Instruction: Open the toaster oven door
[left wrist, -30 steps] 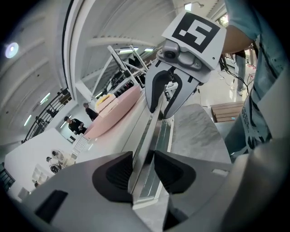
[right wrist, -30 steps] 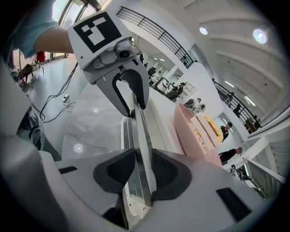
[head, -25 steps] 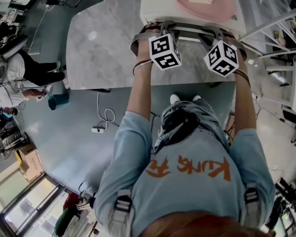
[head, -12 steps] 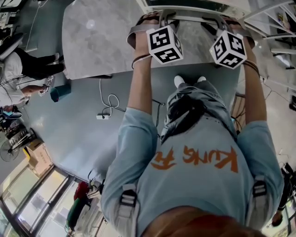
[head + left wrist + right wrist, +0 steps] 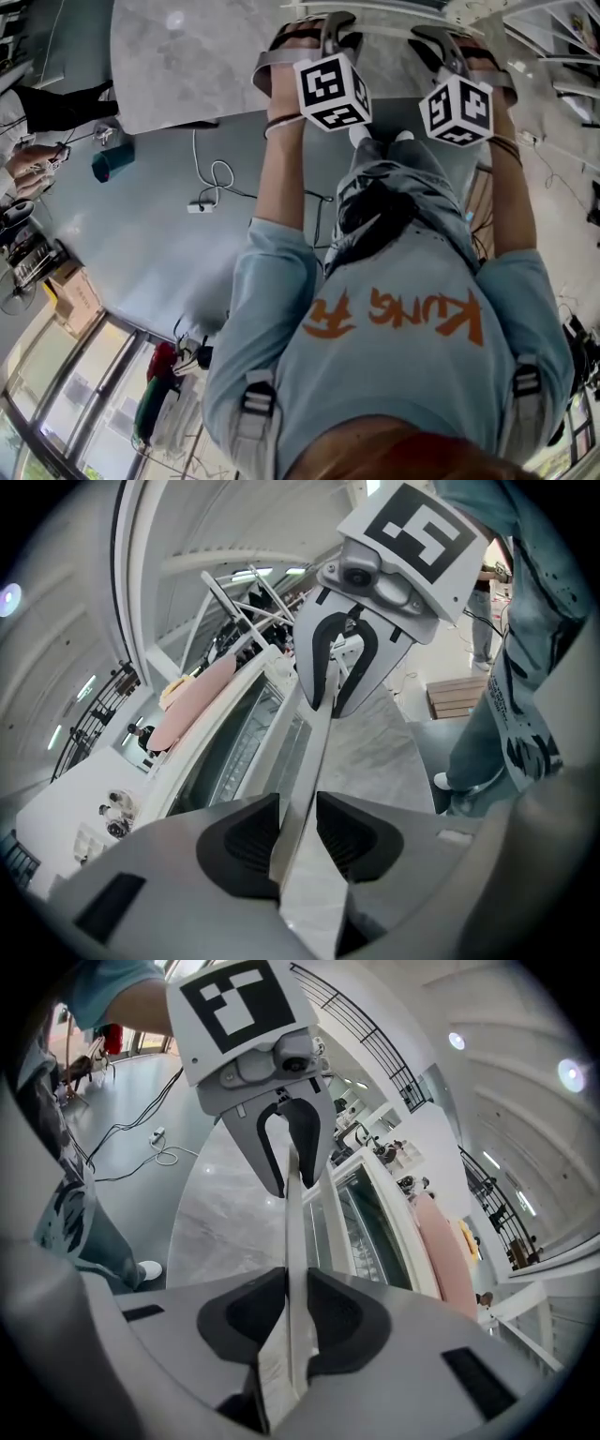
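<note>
The toaster oven's door handle (image 5: 314,752), a pale flat bar, runs between both grippers. My left gripper (image 5: 298,832) is shut on one end of it, dark pads against the bar. At the other end my right gripper (image 5: 297,1312) is closing on the handle (image 5: 295,1241), its pads pressing the bar. The glass door (image 5: 239,752) slants beside the handle, and a pink flat thing (image 5: 202,700) lies on the oven top. In the head view both grippers (image 5: 330,23) (image 5: 441,42) sit at the top edge, with the oven body almost out of frame.
The oven stands on a grey marble table (image 5: 187,66). A white cable with a power strip (image 5: 211,183) lies on the floor to the left, near a teal object (image 5: 112,161). People stand at the far left (image 5: 37,103). A wooden crate (image 5: 459,696) sits on the floor.
Both grippers have come back toward the person with the handle, from over the tabletop to its front edge. The oven body has slid out of the head view's top.
</note>
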Demonstrator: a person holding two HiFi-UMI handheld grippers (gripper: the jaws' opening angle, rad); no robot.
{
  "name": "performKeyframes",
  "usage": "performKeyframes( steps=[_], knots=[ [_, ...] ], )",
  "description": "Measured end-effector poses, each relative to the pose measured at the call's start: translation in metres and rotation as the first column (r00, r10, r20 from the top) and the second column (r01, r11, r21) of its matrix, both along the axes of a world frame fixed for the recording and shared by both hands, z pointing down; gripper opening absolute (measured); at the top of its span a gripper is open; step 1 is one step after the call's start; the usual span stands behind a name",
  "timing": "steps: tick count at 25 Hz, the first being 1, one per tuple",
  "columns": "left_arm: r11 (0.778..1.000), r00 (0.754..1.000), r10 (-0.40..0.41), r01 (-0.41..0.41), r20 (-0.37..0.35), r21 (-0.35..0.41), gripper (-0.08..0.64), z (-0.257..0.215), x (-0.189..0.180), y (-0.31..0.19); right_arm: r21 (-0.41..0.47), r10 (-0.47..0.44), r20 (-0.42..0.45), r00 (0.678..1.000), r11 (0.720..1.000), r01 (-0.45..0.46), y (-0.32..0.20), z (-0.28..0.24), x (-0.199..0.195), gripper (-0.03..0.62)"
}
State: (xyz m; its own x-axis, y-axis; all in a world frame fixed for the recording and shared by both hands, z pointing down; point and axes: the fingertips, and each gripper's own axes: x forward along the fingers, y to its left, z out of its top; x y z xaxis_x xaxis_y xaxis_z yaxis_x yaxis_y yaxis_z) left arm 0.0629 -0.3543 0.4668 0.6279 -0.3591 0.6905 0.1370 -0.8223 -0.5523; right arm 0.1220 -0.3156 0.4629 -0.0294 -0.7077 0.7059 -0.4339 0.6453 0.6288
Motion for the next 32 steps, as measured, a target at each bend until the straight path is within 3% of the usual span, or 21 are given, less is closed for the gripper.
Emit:
performKeyframes(
  steps=[17, 24, 27, 32],
  knots=[
    [0.991, 0.989, -0.133, 0.134, 0.065, -0.016, 0.107, 0.08, -0.033, 0.049, 0.006, 0.073, -0.018, 0.997, 0.997, -0.073, 0.046, 0.081, -0.029, 0.078],
    [0.986, 0.987, -0.159, 0.157, 0.028, 0.054, 0.109, 0.109, -0.041, 0.066, 0.117, 0.114, -0.03, 0.993, 0.987, -0.11, 0.061, 0.11, -0.036, 0.08],
    [0.986, 0.988, -0.152, 0.15, 0.026, 0.079, 0.134, 0.124, -0.046, 0.073, 0.137, 0.127, -0.02, 0.992, 0.983, -0.123, 0.066, 0.123, -0.041, 0.08],
    [0.992, 0.993, -0.11, 0.108, 0.034, 0.063, 0.24, 0.153, -0.048, 0.086, 0.143, 0.111, 0.002, 0.994, 0.984, -0.11, 0.073, 0.147, -0.047, 0.11]
  ],
)
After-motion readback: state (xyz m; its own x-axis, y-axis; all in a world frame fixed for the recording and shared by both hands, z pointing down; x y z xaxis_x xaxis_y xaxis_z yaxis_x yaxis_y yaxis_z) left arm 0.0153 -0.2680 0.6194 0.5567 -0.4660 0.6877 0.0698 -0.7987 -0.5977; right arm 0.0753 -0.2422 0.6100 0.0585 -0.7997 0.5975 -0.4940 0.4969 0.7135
